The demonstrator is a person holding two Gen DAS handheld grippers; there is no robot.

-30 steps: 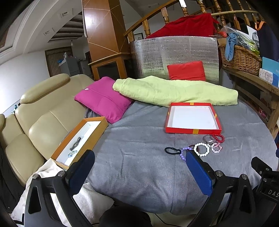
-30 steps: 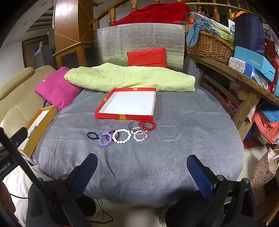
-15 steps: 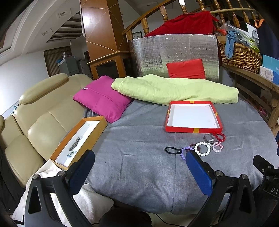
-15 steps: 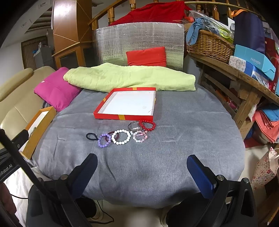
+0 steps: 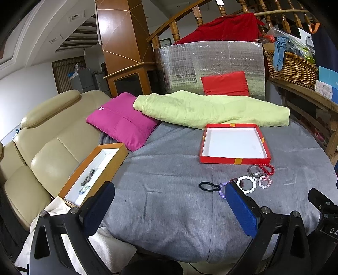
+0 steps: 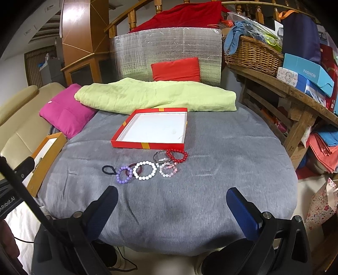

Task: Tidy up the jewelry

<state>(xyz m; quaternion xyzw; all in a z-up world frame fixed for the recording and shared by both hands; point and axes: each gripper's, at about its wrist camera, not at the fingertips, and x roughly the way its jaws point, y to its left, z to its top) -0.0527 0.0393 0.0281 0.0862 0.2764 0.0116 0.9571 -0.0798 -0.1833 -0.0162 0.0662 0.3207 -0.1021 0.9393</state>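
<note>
Two hand-held grippers hover at the near edge of a round table draped in grey cloth [image 6: 221, 152]. The left gripper [image 5: 169, 203] and the right gripper [image 6: 172, 209] both have their blue-padded fingers spread wide, and neither holds anything.

Just beyond them, a loose cluster of jewelry lies on the cloth: a black hair tie [image 6: 108, 169], a purple bead bracelet [image 6: 124, 174] touching a white bead bracelet [image 6: 145, 170], then a pink-and-clear bracelet [image 6: 168, 170], a silver bangle [image 6: 158, 157] and a red bead bracelet [image 6: 177, 155]. In the left wrist view, the left gripper's right finger covers part of the purple bracelet.

Directly behind the cluster sits a shallow red tray [image 6: 147, 145] with a white floor, nothing visible in it. At the table's left edge, an orange box [image 5: 114, 152] with a white lining holds a dark elongated piece [image 5: 88, 178] and a small pale beaded piece [image 5: 84, 189]; what they are is too small to tell.

Farther back, a pink cushion [image 5: 122, 124] and a folded light-green blanket [image 5: 207, 110] lie across the table's far side, with a red pillow [image 5: 225, 83] propped against a silver foil panel [image 5: 211, 59]. A beige leather sofa [image 5: 48, 137] flanks the left; a wooden shelf with a wicker basket [image 6: 251, 52] and boxes lines the right, below a wooden stair railing [image 5: 190, 14].
</note>
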